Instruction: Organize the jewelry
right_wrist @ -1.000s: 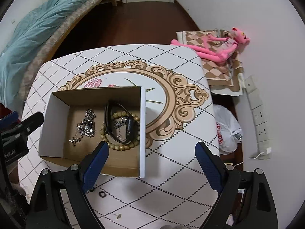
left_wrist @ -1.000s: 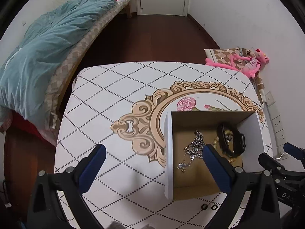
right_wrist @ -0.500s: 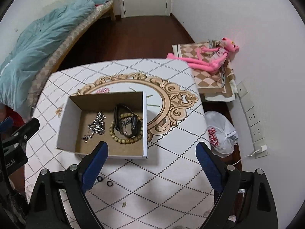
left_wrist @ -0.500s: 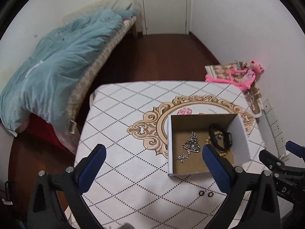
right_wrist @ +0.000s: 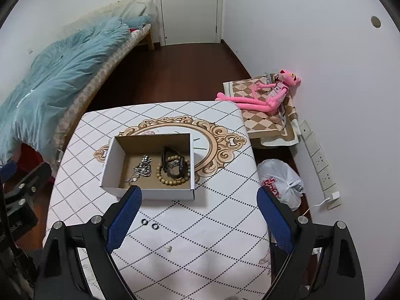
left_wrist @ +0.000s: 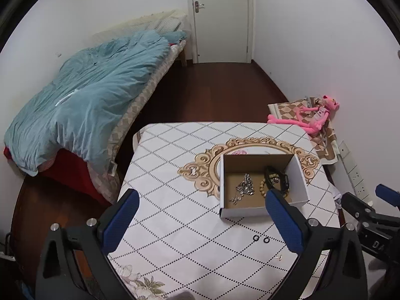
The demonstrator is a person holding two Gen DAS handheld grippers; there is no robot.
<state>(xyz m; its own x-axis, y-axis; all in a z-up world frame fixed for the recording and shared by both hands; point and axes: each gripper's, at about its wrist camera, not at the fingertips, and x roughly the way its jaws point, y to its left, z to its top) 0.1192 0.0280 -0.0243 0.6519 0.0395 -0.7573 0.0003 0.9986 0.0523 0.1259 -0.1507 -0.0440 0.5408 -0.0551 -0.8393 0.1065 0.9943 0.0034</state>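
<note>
Both grippers were held above the near side of the table (right_wrist: 220, 215), well clear of its surface. The left gripper (left_wrist: 200, 221) stood with its blue-padded jaws spread wide and nothing between them. The right gripper (right_wrist: 198, 216) was likewise fully spread and held nothing.

The table carried a white cloth with a black diamond grid and a gold ornamental frame. An open cardboard box (right_wrist: 150, 195), white outside and brown inside, sat on the cloth partly over that frame. Inside the box lay a silver chain necklace (right_wrist: 142, 168) toward its left half, a wooden bead bracelet (right_wrist: 172, 173) toward its right half, and a black band (right_wrist: 172, 161) lying across the bracelet and touching it. In the left wrist view the same box (left_wrist: 246, 211) showed the necklace (left_wrist: 243, 188) left of the black band (left_wrist: 277, 181).

Two small black rings (right_wrist: 150, 223) lay side by side on the cloth just in front of the box, outside it. A tiny pale item (right_wrist: 169, 248), too small to identify, lay nearer the table's front edge.

Beyond the table were a bed with a blue duvet (left_wrist: 87, 100), a closed white door (right_wrist: 190, 10), a pink plush toy (right_wrist: 265, 97) on a chequered cushion against the right wall, and a white plastic bag (right_wrist: 280, 180) on the floor beside the table.
</note>
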